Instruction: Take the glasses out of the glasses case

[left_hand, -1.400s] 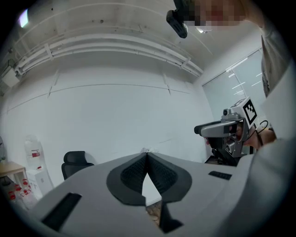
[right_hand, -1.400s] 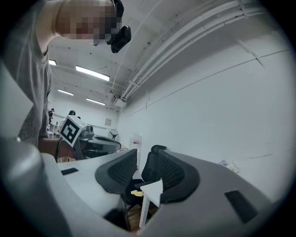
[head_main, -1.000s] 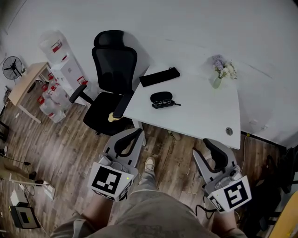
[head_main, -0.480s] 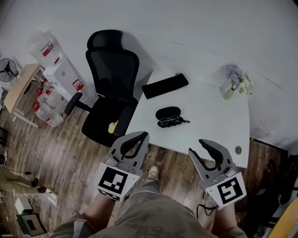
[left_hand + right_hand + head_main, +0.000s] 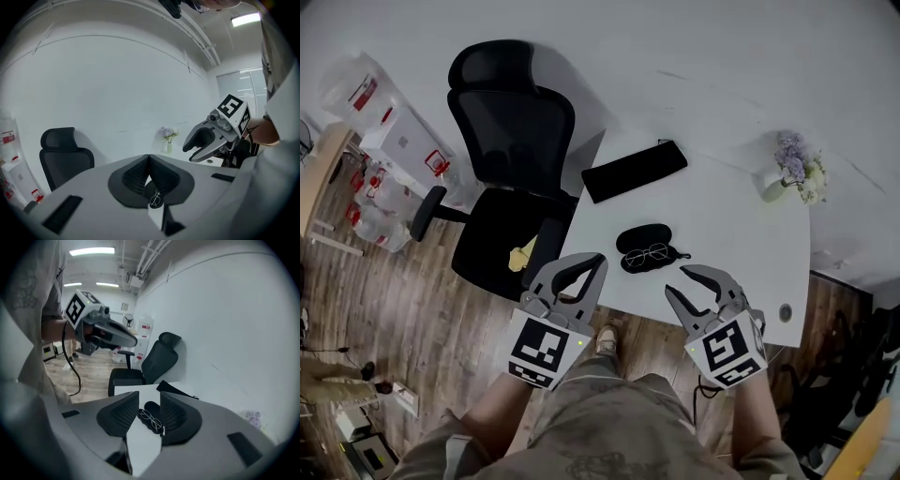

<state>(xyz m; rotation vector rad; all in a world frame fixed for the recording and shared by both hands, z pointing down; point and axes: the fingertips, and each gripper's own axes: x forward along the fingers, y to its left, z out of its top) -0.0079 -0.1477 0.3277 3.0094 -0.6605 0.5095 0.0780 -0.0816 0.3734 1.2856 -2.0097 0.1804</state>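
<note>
An open black glasses case (image 5: 643,240) lies near the front of the white table (image 5: 731,220), with thin-rimmed glasses (image 5: 650,253) resting in its near half. My left gripper (image 5: 597,260) hovers at the table's front edge, left of the case, jaws shut and empty. My right gripper (image 5: 675,281) hangs open just in front and to the right of the case. In the right gripper view the glasses (image 5: 151,418) and case (image 5: 151,408) show between the right gripper's (image 5: 150,397) spread pads. In the left gripper view the left gripper's (image 5: 149,158) tips meet, with the glasses (image 5: 155,199) below them.
A flat black pouch (image 5: 635,171) lies at the table's back left. A small vase of flowers (image 5: 794,169) stands at the back right. A black office chair (image 5: 511,141) is left of the table. A cable grommet (image 5: 785,312) sits near the front right corner.
The view has closed in on the table. Both grippers have moved forward from over the floor to the table's front edge, on either side of the case.
</note>
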